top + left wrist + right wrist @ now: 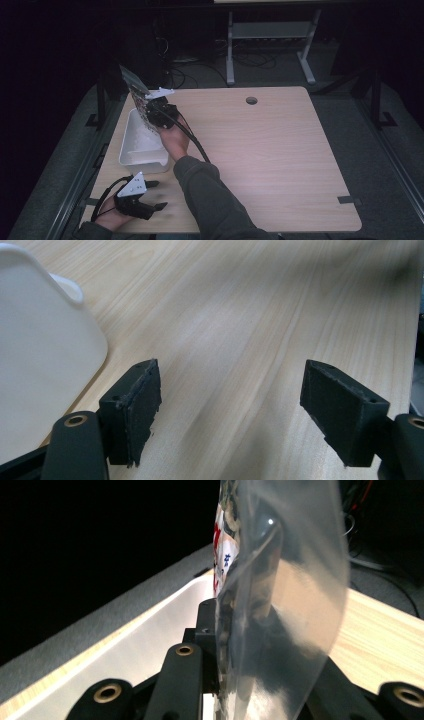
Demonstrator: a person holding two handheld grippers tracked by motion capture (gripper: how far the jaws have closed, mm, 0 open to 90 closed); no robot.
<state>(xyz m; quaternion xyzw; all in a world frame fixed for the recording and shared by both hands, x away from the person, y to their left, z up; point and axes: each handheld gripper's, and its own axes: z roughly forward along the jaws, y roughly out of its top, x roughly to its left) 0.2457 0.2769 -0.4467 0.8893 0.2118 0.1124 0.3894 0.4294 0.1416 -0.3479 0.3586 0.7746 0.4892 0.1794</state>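
A clear plastic packet (134,87) with red and white print stands up from my right gripper (150,114), over the far end of a white tub (131,136). In the right gripper view the packet (285,580) rises between the black jaws of that gripper (240,630), which are shut on its lower part, with the tub's wall (150,635) just below. My left gripper (159,194) rests low at the table's near left corner, open with nothing between its pads (132,410). The tub's rounded corner (40,340) sits just to its left.
The wooden table (260,150) has a round cable hole (251,100) at the back. A black cable (197,145) trails from the right gripper along the forearm. Table legs and cables stand on the dark floor beyond the far edge.
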